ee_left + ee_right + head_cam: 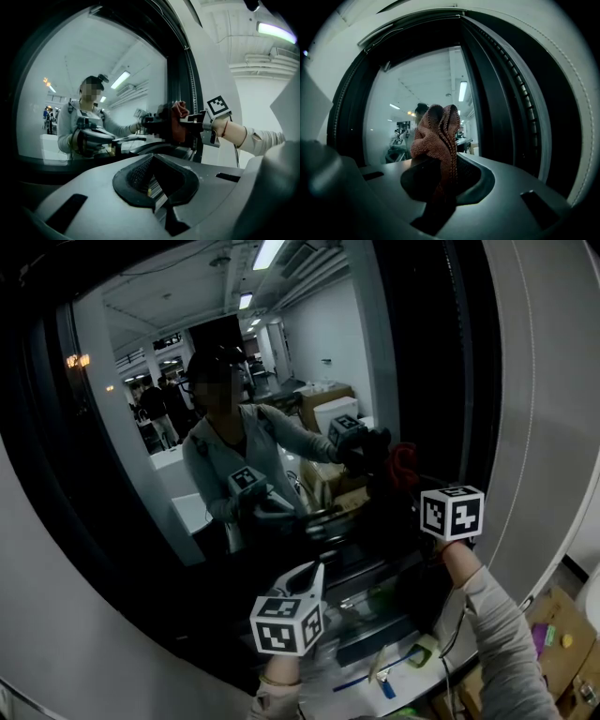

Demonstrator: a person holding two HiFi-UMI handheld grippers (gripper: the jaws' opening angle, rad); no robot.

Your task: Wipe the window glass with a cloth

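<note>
A reddish-brown cloth bunches up from my right gripper, which is shut on it. In the head view the cloth is held up near the window glass by its right edge; whether it touches I cannot tell. The right gripper reaches forward from its marker cube. The left gripper view shows the same cloth and right gripper in front of the glass. My left gripper hangs lower and to the left, away from the glass. Its jaws are shut with nothing between them.
The glass mirrors a person holding both grippers and a lit room behind. A dark frame with a rubber seal borders the glass on the right, then a white panel. Below lie cables and small items and a cardboard box.
</note>
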